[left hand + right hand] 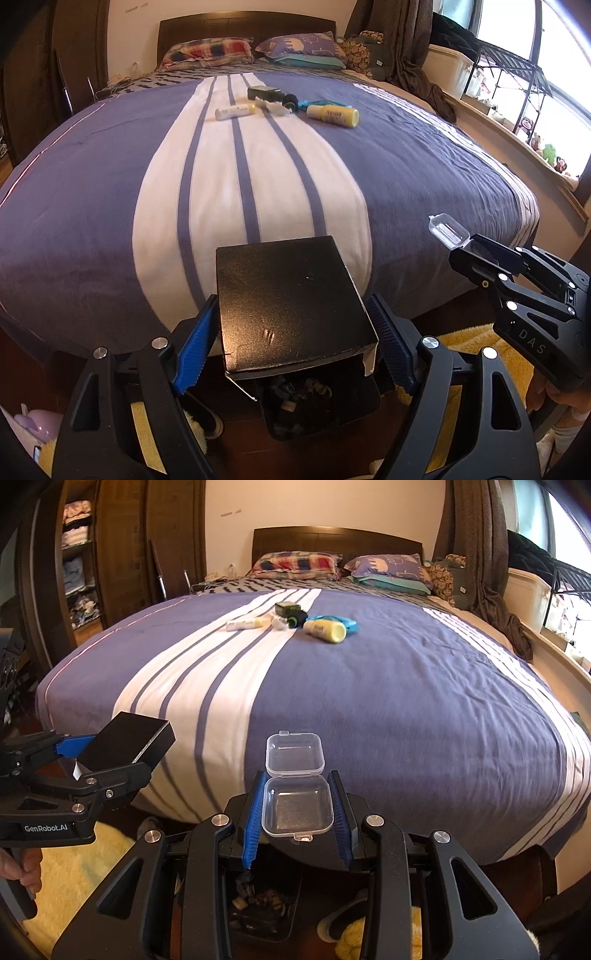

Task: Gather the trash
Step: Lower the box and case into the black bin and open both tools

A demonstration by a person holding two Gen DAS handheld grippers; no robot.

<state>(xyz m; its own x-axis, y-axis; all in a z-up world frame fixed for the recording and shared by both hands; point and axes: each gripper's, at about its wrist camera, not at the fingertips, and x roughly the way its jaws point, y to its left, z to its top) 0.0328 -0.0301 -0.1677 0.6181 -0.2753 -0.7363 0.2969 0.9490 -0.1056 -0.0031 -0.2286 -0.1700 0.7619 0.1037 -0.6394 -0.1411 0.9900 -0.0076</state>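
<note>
Black box [291,299] clamped in the left gripper [295,332] and clear case [297,805] (lid flipped open) pinched in the right gripper [297,812] both hang past the bed's foot edge [110,317], directly above the floor bin [317,410].

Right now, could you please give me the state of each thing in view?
Left tool: shut on black box.
Right tool: shut on clear case, lid open.
Yellow bottle: lying on bed.
Bin: open, holding trash.
</note>
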